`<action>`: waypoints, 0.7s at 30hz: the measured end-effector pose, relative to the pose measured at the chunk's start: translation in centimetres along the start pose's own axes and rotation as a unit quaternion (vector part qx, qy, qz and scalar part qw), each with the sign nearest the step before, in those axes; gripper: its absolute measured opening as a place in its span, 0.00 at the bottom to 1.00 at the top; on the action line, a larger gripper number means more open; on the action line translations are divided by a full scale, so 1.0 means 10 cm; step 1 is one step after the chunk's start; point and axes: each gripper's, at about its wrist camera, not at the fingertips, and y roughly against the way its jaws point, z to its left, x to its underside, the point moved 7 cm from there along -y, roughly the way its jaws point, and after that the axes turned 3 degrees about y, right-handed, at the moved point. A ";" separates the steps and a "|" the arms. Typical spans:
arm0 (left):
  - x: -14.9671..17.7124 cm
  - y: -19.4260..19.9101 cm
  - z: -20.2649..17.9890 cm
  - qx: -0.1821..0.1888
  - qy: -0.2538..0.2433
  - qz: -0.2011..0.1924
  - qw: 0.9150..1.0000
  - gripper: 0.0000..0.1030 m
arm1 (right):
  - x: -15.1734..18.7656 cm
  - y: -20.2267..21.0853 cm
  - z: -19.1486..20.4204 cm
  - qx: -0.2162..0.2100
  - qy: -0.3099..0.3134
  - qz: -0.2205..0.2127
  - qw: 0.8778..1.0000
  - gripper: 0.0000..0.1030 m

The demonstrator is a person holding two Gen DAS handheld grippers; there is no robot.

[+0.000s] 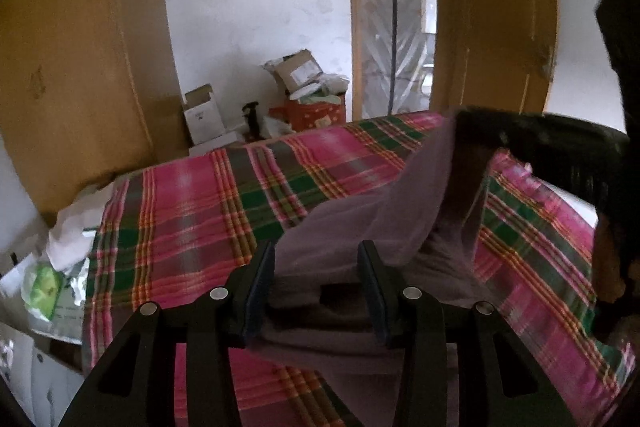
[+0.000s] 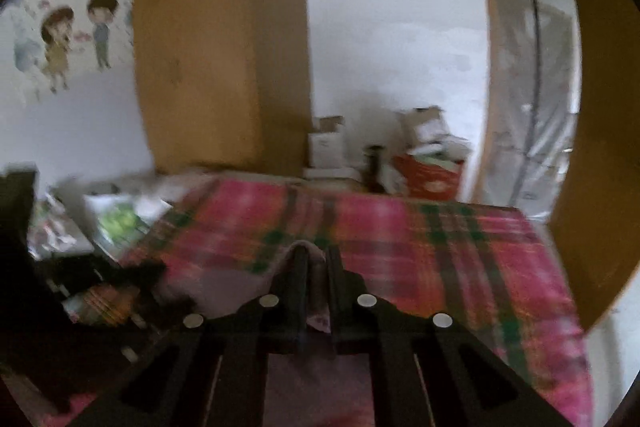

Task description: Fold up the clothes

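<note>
The purple cloth lies on the plaid bed cover, with one part lifted up. Your right gripper pinches a fold of that cloth, its fingers squeezed tight on it. Your left gripper sits low over the cloth with its fingers wide apart. Boxes stand by the white wall behind the bed.

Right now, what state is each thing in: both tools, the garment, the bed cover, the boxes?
Left tool: open, straddling cloth.
Right tool: shut on cloth.
Pale mauve fabric garment: partly lifted, draped.
Pink-green plaid bed cover: spread flat.
White cardboard box: flaps open.
</note>
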 end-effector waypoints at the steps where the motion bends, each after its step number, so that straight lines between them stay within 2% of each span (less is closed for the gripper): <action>1: 0.00 0.00 0.04 0.001 0.003 0.000 1.000 0.44 | -0.05 -0.05 0.05 -0.016 -0.005 -0.002 1.000 0.08; 5: 0.03 0.04 0.12 0.002 0.005 -0.008 1.000 0.44 | -0.18 -0.27 0.31 -0.074 -0.016 -0.002 0.997 0.08; 9: 0.06 0.05 0.27 0.018 0.043 -0.013 0.999 0.44 | -0.16 -0.47 0.65 -0.147 -0.007 0.028 0.989 0.09; 13: 0.18 -0.13 0.41 -0.013 0.046 0.022 0.999 0.44 | -0.01 -0.52 0.91 -0.198 0.016 0.076 0.977 0.14; 15: 0.25 -0.22 0.42 -0.009 0.048 0.041 0.998 0.44 | 0.05 -0.44 0.86 -0.208 0.004 0.080 0.975 0.18; 17: 0.32 -0.30 0.43 -0.001 0.051 0.058 0.997 0.44 | 0.11 -0.33 0.72 -0.211 -0.019 0.078 0.974 0.31; 21: 0.39 -0.40 0.48 0.006 0.065 0.073 0.995 0.44 | 0.34 -0.05 0.17 -0.186 -0.100 0.070 0.975 0.37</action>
